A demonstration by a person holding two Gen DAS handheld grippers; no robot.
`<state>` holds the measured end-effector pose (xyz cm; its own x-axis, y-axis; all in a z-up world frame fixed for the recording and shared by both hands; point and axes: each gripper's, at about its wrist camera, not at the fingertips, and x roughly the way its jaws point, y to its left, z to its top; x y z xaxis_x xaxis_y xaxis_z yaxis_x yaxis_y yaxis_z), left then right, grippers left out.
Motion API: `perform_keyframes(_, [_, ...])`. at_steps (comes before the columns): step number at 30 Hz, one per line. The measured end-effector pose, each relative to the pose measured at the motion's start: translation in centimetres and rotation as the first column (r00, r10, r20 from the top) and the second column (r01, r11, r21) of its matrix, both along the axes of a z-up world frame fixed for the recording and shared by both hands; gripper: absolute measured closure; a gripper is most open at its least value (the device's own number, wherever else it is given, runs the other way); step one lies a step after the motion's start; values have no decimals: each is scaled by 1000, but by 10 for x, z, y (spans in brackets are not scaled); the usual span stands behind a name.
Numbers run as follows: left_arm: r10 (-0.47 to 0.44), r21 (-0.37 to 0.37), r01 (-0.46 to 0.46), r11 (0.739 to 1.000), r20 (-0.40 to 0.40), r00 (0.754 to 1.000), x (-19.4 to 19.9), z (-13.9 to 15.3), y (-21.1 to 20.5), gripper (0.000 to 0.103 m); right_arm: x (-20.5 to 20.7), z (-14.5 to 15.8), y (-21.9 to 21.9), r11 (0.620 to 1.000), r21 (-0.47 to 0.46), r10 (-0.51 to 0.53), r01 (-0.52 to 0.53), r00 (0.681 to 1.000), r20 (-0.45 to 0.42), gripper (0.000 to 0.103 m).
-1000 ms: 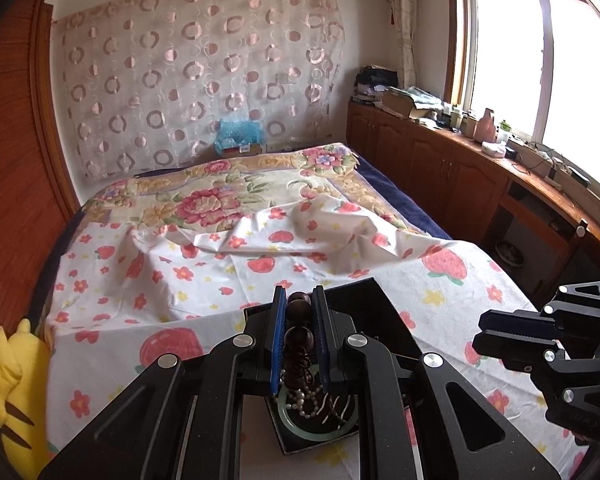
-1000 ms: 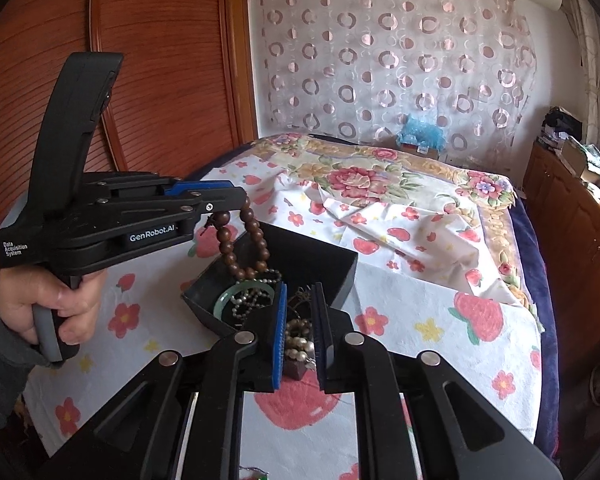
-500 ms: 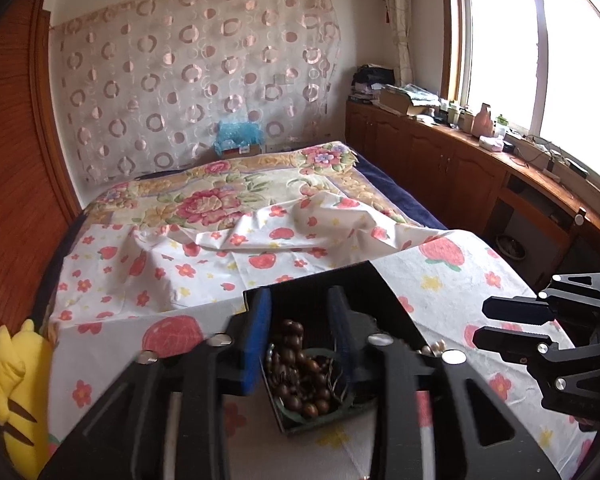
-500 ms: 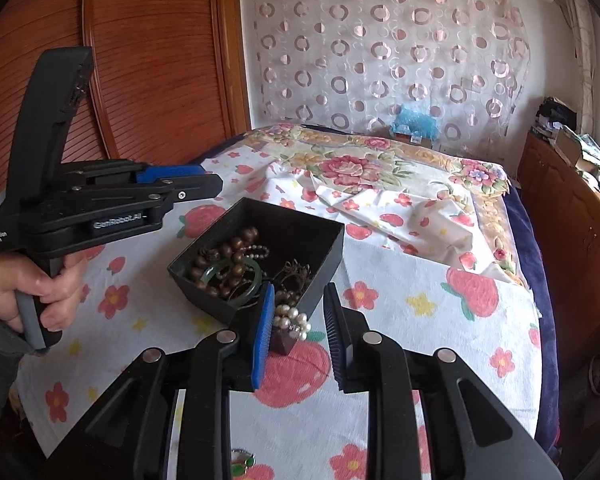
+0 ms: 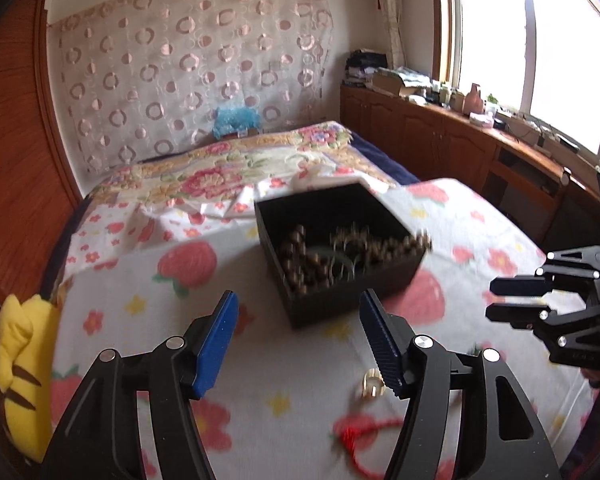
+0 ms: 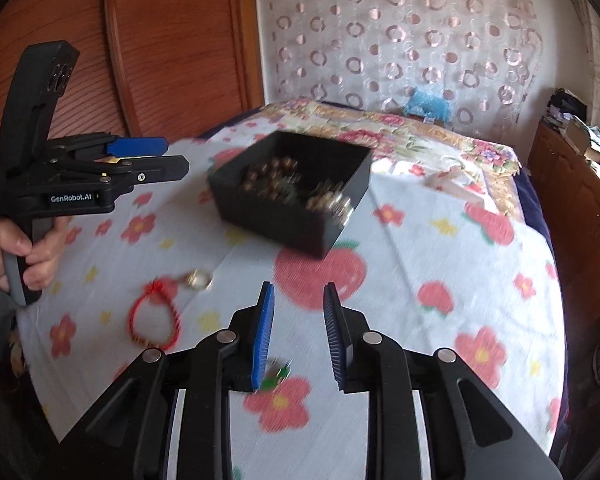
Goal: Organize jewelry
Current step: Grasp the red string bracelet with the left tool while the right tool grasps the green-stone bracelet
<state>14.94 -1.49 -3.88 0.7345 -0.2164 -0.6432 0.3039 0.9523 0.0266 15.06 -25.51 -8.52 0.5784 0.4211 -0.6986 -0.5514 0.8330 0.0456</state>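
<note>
Both grippers, left (image 5: 296, 340) opening and right (image 6: 298, 332) parted, now hang empty; the brown bead strand has dropped into the black square box (image 5: 340, 256), red cord bracelet (image 6: 154, 320) remaining.

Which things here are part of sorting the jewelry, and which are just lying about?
Part of the job:
- black box holding beads and other jewelry
- red cord bracelet on the sheet
- gold ring beside it
- small green piece near the right gripper

Lying about:
- yellow plush toy
- blue plush toy by the curtain
- clutter on the window counter
</note>
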Motion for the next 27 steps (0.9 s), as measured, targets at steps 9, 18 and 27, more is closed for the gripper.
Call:
perform_keyframes(9, [-21,25,23,999,-84,996,-31,-36,3,43,-8,-28,0,999,-9,-34,33,995,-97,75])
perform_keyframes(18, [-55,23,59,998,-136,989,-42,-54,-8,43,-10,-40,5,996,-83,-48,39,992,-113,78])
perform_keyframes(27, [-78,23,83,996,-173,982,-41,-63,-18,60,-9,-39,1,992,-106,-71,63,994,-79,84])
